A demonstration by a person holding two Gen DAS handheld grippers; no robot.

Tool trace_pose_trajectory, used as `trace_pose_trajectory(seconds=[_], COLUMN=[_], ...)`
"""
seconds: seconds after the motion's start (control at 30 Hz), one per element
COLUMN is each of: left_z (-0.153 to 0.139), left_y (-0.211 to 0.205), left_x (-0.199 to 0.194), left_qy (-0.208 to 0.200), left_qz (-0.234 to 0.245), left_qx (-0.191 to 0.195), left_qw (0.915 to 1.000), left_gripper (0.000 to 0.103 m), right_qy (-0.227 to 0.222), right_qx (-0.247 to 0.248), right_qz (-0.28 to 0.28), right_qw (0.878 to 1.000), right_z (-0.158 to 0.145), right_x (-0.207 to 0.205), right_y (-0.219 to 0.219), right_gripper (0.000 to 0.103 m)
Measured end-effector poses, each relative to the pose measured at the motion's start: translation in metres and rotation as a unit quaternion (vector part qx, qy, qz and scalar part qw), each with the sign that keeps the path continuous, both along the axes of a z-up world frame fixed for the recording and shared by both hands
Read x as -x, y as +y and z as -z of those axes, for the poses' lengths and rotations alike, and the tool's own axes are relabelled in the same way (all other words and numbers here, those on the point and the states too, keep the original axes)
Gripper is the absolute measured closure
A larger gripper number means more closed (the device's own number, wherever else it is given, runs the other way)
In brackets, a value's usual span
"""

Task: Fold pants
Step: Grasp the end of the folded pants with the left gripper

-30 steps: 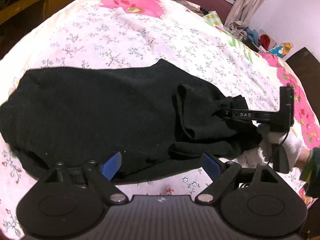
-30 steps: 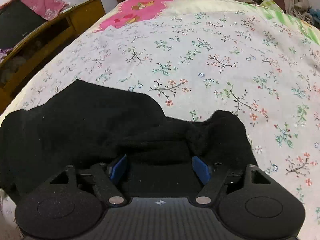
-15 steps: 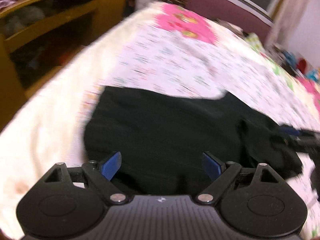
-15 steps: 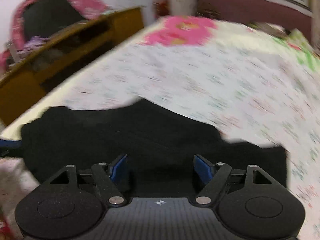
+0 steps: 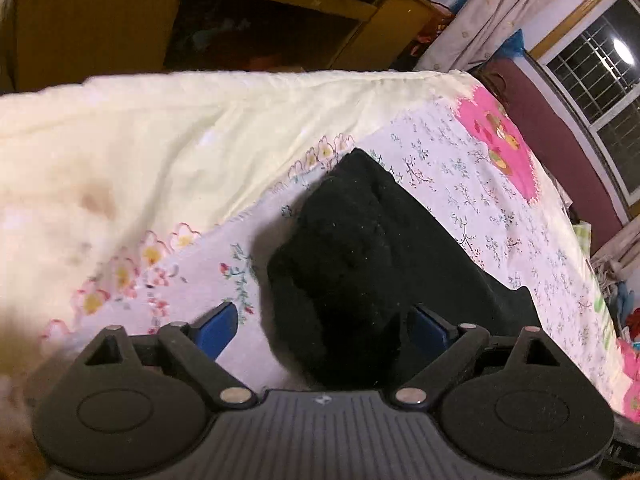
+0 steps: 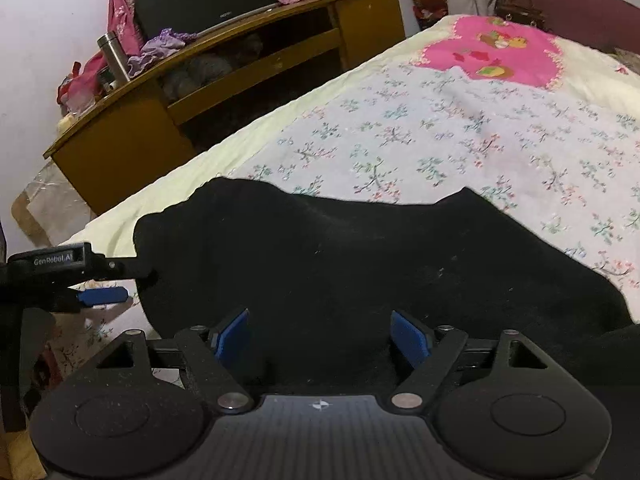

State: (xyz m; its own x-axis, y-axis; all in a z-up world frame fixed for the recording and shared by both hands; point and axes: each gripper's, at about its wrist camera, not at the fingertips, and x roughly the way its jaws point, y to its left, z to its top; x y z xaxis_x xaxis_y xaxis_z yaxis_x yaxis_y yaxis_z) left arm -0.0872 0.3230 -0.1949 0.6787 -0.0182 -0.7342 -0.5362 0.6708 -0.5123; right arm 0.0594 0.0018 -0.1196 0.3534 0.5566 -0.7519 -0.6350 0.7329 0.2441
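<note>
On the bed [image 6: 460, 128], near its corner closest to the cabinet, the black pants [image 6: 360, 264] lie spread across the flowered sheet, one end bunched into a rounded lump in the left wrist view. They look like soft, thick knit: light, limp and not slippery, likely to sag and crease wherever they are lifted, with nothing fragile about them. A sensible hold would be a pinch on an outer edge or corner of that bunched end, both layers together. The left gripper [image 5: 320, 326] stands with its jaws wide apart, that end of the cloth between them, nothing clamped. The right gripper [image 6: 320, 334] is likewise spread wide over the dark fabric. The sheet is soft and yielding, so cloth may drag. A wooden cabinet [image 6: 224, 92] runs beside the bed; curtains [image 5: 480, 32] hang by a window.
</note>
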Motion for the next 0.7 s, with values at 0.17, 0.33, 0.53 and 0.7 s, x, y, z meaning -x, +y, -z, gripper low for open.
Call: trace_pose_trajectory(seconds=[0.17,0.33,0.53,0.7], left_z=[0.018,0.028,0.002,0.008], left_y=[-0.007,-0.014,-0.013,-0.024], left_x=[-0.021,-0.039,-0.032,-0.044], left_qy=[-0.008,0.001,-0.014,0.032], left_qz=[-0.015,-0.031,-0.019,0.010], left_qx=[0.027,0.029,0.020,-0.003], left_qw=[0.9995,0.9991,0.9995,0.9994], left_gripper=[0.004,0.005,0.046,0.050], right_qy=[0.006,0.006,0.008,0.024], right_qx=[-0.002,-0.005,-0.007,-0.015], right_qz=[-0.002,0.013,0.028,0.042], right_qw=[1.000,1.000,1.000,0.999], right_z=[-0.002,-0.005,-0.005,-0.002], right_x=[0.004,0.005,0.005,0.000], right_y=[-0.002,-0.018,-0.041,-0.053], right_gripper=[0.033,0.033,0.033,0.033])
